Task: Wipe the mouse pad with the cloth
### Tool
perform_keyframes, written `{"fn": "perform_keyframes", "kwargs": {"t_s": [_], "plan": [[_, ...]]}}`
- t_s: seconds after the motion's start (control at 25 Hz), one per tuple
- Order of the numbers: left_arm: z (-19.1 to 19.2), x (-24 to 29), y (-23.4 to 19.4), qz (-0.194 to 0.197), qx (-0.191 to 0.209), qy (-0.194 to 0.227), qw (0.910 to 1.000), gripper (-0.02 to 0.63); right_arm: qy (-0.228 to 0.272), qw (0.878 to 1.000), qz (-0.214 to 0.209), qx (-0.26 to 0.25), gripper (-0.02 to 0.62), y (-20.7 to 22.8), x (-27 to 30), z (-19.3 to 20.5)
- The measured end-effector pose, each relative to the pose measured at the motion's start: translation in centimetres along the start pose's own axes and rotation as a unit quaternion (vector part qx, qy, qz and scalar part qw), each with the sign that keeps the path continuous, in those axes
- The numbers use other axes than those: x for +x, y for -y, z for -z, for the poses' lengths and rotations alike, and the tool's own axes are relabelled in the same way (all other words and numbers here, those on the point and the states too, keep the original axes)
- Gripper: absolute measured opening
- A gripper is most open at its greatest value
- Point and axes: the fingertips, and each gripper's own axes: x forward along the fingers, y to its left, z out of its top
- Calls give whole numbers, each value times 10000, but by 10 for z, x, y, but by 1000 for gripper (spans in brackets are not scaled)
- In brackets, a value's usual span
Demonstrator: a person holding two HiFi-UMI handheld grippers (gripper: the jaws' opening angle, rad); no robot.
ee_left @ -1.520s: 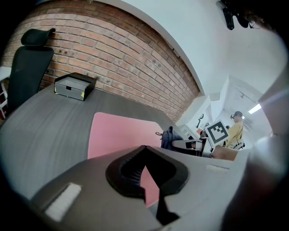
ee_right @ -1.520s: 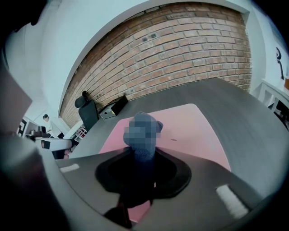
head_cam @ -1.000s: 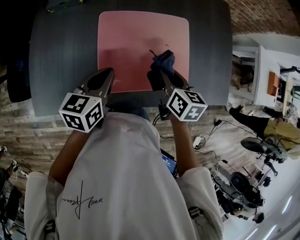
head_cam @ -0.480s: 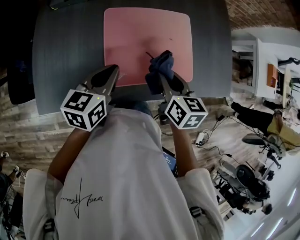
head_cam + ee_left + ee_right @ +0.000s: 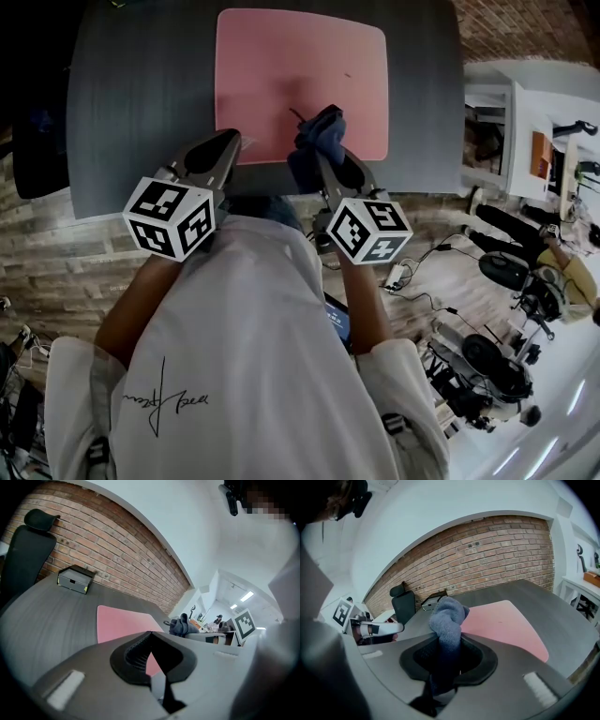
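Observation:
A pink mouse pad (image 5: 300, 75) lies on the grey table (image 5: 141, 103). My right gripper (image 5: 319, 157) is shut on a bunched blue cloth (image 5: 319, 133), which sits over the pad's near edge, right of centre. In the right gripper view the cloth (image 5: 447, 616) sticks up out of the closed jaws, with the pad (image 5: 501, 625) beyond it. My left gripper (image 5: 228, 142) hovers at the table's near edge by the pad's near-left corner, shut and empty. The left gripper view shows the pad (image 5: 122, 620) ahead and the cloth (image 5: 180, 626) to the right.
A black office chair (image 5: 28, 550) stands at the table's far left side. A small dark box (image 5: 75, 579) rests on the table beyond the pad. To the right of the table stand white shelves (image 5: 525, 141), with cables and equipment on the floor (image 5: 487, 366).
My right gripper has drawn the cloth back across the pad toward its near edge and a little left. The left gripper has stayed about where it was.

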Motion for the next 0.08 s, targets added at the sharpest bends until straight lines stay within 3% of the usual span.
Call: {"fn": "perform_keyframes", "kwargs": {"t_s": [0.08], "plan": [[3, -1, 1, -1, -26, 2, 10000, 7, 14, 10000, -27, -5, 84, -2, -1, 1]]}}
